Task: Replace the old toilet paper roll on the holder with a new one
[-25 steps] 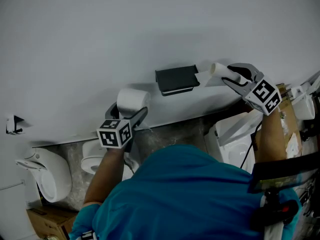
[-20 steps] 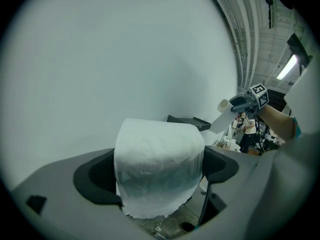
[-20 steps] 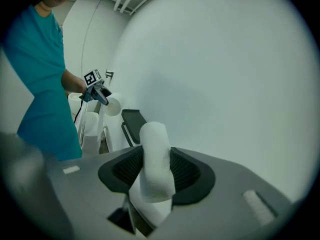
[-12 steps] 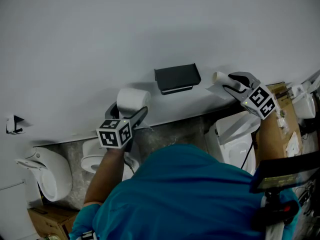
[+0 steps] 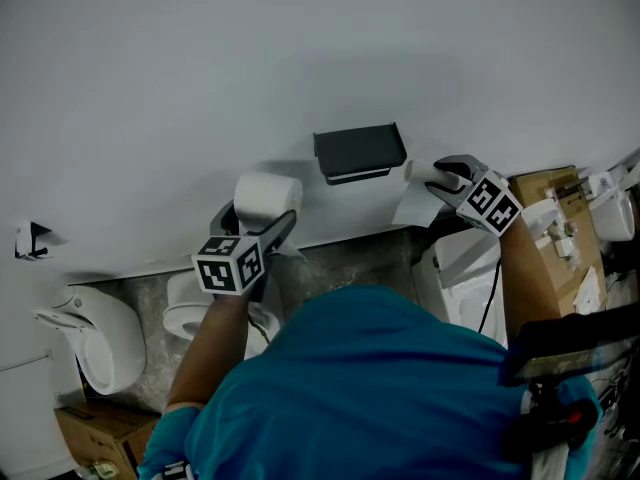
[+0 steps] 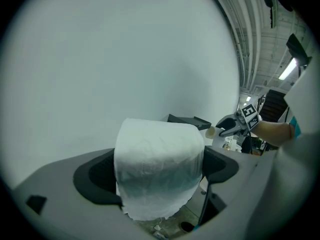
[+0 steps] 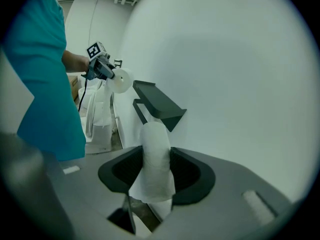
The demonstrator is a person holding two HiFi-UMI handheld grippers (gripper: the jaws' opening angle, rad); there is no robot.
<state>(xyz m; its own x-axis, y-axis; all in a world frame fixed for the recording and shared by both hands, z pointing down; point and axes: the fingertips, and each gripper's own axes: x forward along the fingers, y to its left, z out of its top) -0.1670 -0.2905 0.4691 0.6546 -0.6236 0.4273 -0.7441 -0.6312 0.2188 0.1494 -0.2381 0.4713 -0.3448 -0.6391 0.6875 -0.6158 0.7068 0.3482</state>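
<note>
The black holder [image 5: 358,153] hangs on the white wall with no roll on it. My left gripper [image 5: 255,224] is shut on a full white roll [image 5: 266,198], down and to the left of the holder. In the left gripper view that new roll [image 6: 159,164] fills the gap between both pads. My right gripper [image 5: 447,180] is shut on the thin old roll [image 5: 428,173], just right of the holder and a little below it, with a paper tail [image 5: 412,206] hanging from it. The right gripper view shows the old roll [image 7: 155,154] pinched upright, with the holder [image 7: 159,105] beyond it.
A white urinal [image 5: 95,343] and a toilet bowl [image 5: 188,313] stand low at the left. A white tank [image 5: 468,268] and a cardboard box [image 5: 545,196] sit at the right. A person's teal shirt [image 5: 360,388] fills the lower middle.
My right gripper has come down with the old roll, from level with the holder's right end to a spot a little below it. The left gripper and new roll have stayed put.
</note>
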